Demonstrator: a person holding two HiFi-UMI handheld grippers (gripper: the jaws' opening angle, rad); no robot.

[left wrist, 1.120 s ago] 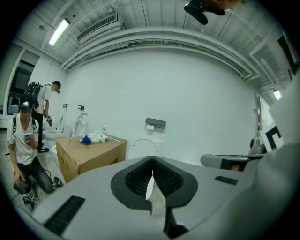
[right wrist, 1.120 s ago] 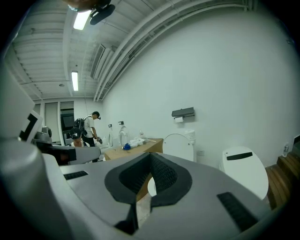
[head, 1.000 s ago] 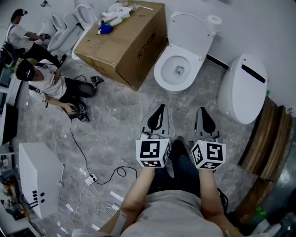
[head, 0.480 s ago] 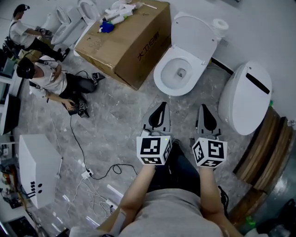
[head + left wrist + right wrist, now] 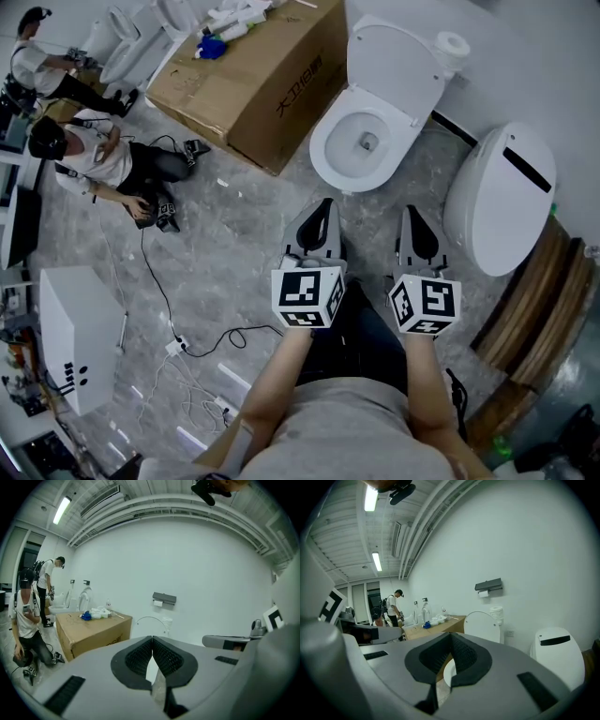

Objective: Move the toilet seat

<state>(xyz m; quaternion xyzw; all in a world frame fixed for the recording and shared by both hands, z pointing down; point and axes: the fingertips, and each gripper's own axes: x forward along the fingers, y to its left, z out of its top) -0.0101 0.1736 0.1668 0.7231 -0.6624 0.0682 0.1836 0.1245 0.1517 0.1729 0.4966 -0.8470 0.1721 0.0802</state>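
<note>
A white toilet (image 5: 361,141) stands against the far wall with its seat and lid (image 5: 394,66) raised upright; the lid (image 5: 482,626) also shows in the right gripper view. Both grippers hover side by side above the grey floor, a short way in front of the bowl, touching nothing. My left gripper (image 5: 323,208) is shut and empty, its pads (image 5: 145,656) meeting. My right gripper (image 5: 415,217) is shut and empty too, pointing toward the bowl's right side.
A large cardboard box (image 5: 253,75) with bottles on top sits left of the toilet. A second toilet with closed lid (image 5: 502,197) stands at the right, beside wooden planks (image 5: 534,309). Two people (image 5: 94,159) work at far left; cables (image 5: 187,347) and a white cabinet (image 5: 80,337) lie on the floor.
Both grippers have moved forward toward the open toilet, which now sits closer and higher in the head view. Jaws stay shut.
</note>
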